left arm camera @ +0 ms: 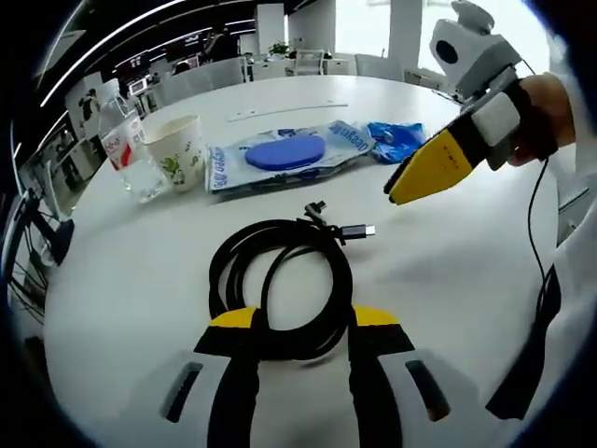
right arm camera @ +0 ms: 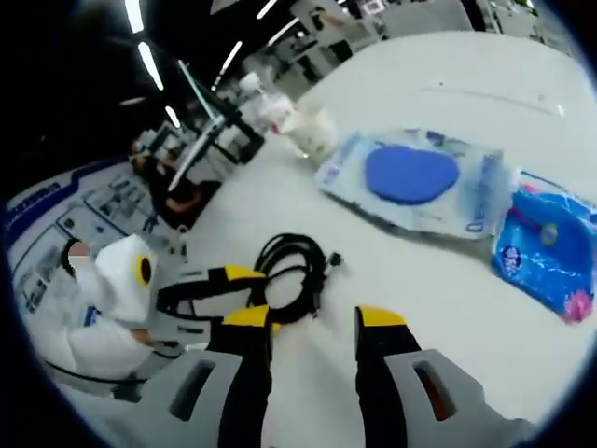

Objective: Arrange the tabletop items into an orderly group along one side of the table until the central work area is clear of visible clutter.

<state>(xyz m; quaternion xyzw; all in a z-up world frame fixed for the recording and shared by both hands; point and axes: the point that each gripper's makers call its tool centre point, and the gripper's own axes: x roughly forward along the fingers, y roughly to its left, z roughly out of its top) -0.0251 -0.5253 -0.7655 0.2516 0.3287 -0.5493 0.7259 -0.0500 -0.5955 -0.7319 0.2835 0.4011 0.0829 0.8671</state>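
Black rubbery cable point(left arm camera: 280, 285), coiled in loops, sits between your left gripper point(left arm camera: 303, 327) jaws, spread wide, not clamped. Right gripper point(right arm camera: 312, 327) also open, w/ nothing held; flat wipes pack point(left arm camera: 280, 154) beyond.

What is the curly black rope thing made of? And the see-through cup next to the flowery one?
The black cable looks like rubbery plastic, smooth and matte, with a shiny metal plug at its end. The clear cup is probably glass or hard plastic: you can see through it, and it glints.

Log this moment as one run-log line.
left tongs: open, straddling coiled black cable | right tongs: open, raised above table | wipes pack, cup: at far side
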